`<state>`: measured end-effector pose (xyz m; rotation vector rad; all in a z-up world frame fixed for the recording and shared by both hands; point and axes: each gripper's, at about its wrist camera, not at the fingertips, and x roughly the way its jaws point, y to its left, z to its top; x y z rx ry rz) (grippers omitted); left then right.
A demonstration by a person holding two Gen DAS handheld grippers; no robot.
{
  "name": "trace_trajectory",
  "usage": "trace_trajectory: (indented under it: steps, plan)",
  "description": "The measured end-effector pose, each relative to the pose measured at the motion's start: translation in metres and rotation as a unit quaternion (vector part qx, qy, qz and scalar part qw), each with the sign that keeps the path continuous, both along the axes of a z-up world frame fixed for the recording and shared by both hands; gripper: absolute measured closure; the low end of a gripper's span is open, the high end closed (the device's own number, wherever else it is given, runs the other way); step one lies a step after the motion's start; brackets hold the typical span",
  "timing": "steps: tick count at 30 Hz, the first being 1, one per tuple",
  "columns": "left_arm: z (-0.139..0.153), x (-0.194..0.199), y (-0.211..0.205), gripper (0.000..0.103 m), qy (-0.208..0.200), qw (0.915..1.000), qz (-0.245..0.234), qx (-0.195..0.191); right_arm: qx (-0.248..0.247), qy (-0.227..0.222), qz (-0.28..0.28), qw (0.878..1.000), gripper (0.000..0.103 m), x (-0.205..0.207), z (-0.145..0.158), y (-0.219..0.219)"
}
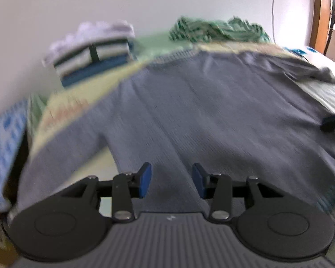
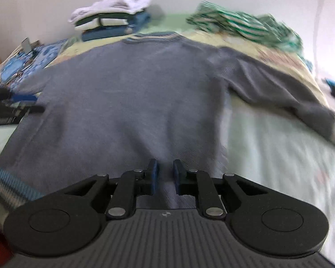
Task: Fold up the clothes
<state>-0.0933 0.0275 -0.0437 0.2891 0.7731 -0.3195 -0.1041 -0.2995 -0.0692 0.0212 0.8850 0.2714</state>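
Home bedroom, bed (image 2: 268,147), folded clothes stack (image 2: 110,20)

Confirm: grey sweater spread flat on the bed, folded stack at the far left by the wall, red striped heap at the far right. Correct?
One error: the striped heap at the far right is green and white, not red; the right wrist view shows it most clearly. The rest holds: the grey sweater lies spread on the bed, and the folded stack sits at the far left by the wall.

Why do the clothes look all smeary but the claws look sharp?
Left wrist view: the folded pile and green striped clothes are streaked with motion blur, while the left claw stays crisp. Right wrist view: the grey sweater is softly smeared, the right claw sharp, and the fisheye lens bends the edges.
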Motion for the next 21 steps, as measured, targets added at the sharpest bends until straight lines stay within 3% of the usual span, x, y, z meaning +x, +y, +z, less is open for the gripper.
trace_trajectory:
  steps: [6,9,12,15,21]
  plan:
    - [-0.009,-0.046,-0.009,0.056,0.017,0.9989,0.028,0.034,-0.05,0.005,0.05,0.997,0.085,-0.027,0.01,-0.002]
    - [-0.009,-0.059,-0.015,0.056,0.024,0.9976,0.047,0.044,-0.015,-0.002,0.086,0.996,0.083,-0.035,0.012,0.006]
    - [-0.011,-0.077,-0.028,0.056,0.012,0.9951,0.052,0.083,0.007,0.006,0.13,0.991,0.083,-0.042,0.008,0.019]
    - [-0.012,-0.091,-0.034,0.056,0.008,0.9921,0.053,0.113,0.009,0.017,0.132,0.991,0.084,-0.049,0.007,0.005]
    - [-0.01,-0.103,-0.034,0.056,0.028,0.9892,0.071,0.125,-0.002,0.045,0.157,0.987,0.083,-0.062,0.015,-0.015]
